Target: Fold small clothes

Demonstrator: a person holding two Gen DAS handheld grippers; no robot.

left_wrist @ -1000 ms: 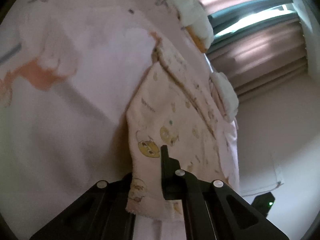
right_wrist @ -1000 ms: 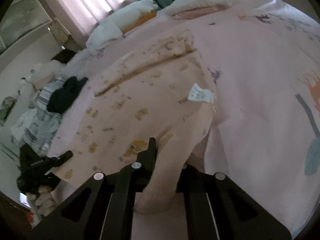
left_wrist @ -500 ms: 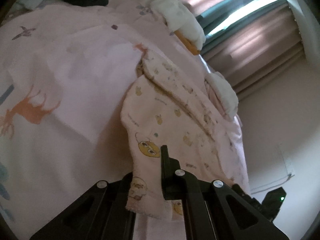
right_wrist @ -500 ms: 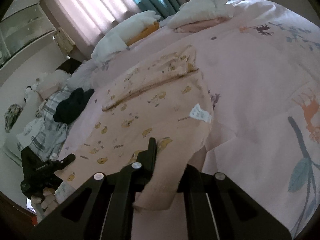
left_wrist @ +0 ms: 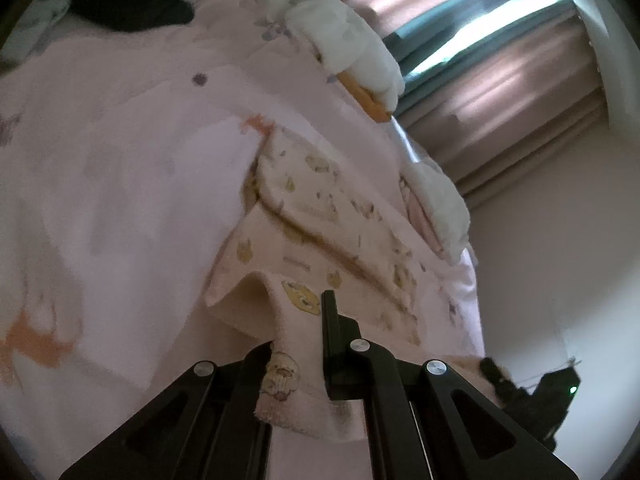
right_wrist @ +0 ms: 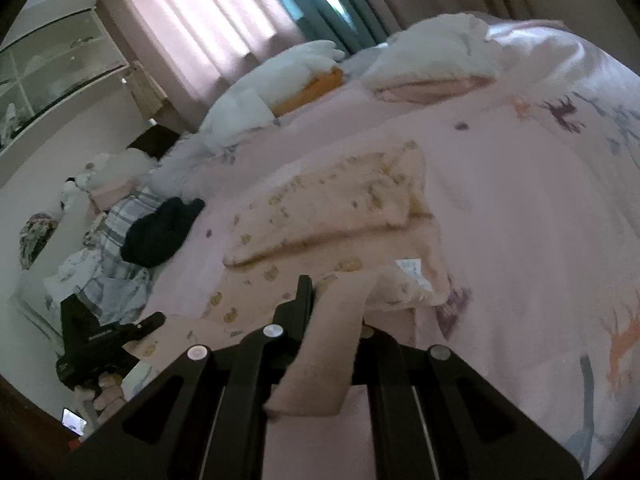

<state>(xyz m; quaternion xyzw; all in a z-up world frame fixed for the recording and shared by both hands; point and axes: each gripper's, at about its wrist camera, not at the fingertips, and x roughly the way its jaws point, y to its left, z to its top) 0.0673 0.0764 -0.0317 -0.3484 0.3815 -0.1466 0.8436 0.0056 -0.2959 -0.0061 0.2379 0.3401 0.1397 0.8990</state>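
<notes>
Matte black left gripper (left_wrist: 298,344), angular two-finger frame with triangular cut-outs, round silver screws at the pivots, matching black right gripper (right_wrist: 334,320) with silver screws, bare fingers (right_wrist: 106,394) wrapped round a black handle at eight o'clock

White pillows (right_wrist: 432,46), pink curtains (right_wrist: 200,12), dark garment (right_wrist: 160,232).

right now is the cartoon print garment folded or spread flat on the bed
Partly folded: a flap of the cartoon print garment lies doubled over its far part, while both hand-held grippers lift its near edge off the bed.
</notes>
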